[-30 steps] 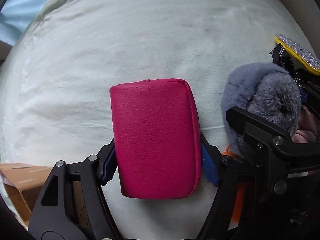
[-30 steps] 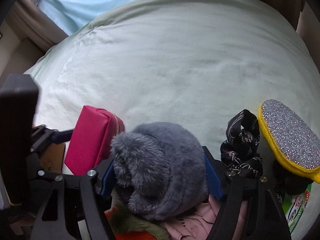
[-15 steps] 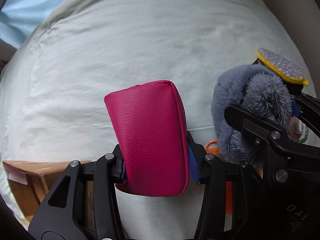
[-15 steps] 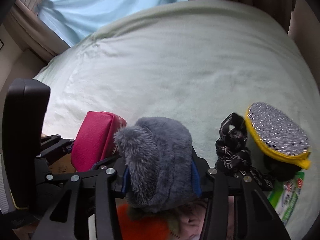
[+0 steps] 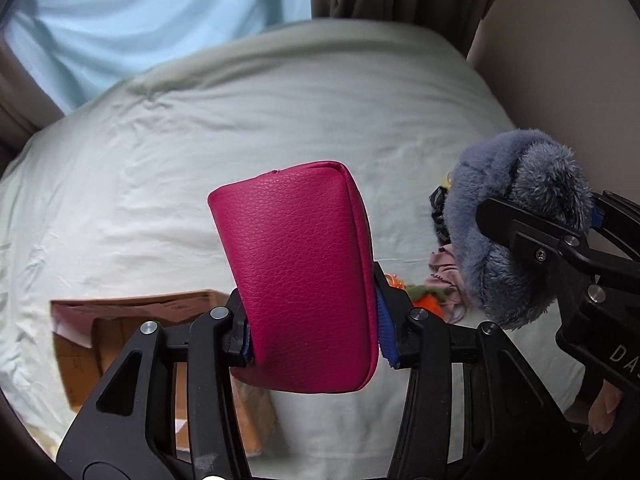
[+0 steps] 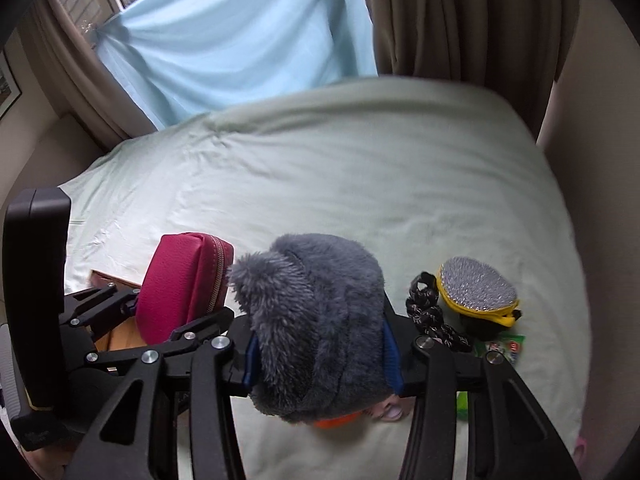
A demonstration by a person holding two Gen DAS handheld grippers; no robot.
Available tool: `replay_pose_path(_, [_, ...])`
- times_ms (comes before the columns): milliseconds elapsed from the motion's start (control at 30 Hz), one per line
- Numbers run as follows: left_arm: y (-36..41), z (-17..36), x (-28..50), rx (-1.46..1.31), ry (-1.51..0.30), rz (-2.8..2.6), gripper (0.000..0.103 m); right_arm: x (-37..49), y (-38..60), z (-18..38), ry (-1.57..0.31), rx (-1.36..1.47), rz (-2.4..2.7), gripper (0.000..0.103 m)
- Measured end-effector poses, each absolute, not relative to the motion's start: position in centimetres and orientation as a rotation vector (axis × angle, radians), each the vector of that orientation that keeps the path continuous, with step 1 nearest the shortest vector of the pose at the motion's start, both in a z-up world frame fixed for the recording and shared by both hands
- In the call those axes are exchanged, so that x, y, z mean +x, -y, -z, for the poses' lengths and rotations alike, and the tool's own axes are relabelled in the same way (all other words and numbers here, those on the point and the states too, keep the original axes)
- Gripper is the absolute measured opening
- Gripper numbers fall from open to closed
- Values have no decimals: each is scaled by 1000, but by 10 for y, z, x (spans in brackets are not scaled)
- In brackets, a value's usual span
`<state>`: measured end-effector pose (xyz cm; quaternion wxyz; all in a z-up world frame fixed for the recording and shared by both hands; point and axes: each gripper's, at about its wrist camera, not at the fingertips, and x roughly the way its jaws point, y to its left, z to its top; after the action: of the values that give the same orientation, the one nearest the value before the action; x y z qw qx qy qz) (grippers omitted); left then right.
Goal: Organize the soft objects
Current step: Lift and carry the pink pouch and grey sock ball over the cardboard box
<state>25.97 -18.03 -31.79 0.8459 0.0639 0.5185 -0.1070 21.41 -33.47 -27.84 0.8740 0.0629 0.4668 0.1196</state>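
two soft things held above the bed, box near left

the left claw [image 5: 312, 332] is clamped on the pink pouch [image 5: 300, 276], gripping its lower sides so most of the pouch stands up and forward of the pads. the grained skin looks smooth and a bit slippery, and the body gives slightly, so a hold across the flat sides low down seems right. the right claw [image 6: 320, 356] is clamped on the grey furry item [image 6: 312, 320], which bulges over both pads; it looks very light and squashy, so a deep pinch through the middle suits it. both claws point forward side by side, raised clear of the bed [image 6: 360, 168]. an open cardboard box [image 5: 120, 320] lies below the left claw, likely where they go
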Motion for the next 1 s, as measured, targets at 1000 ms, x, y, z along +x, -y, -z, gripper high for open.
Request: replay_pose_path(1000, [-116, 292, 196, 95, -1153, 134, 42, 161, 51, 223, -1042, 123, -301, 44])
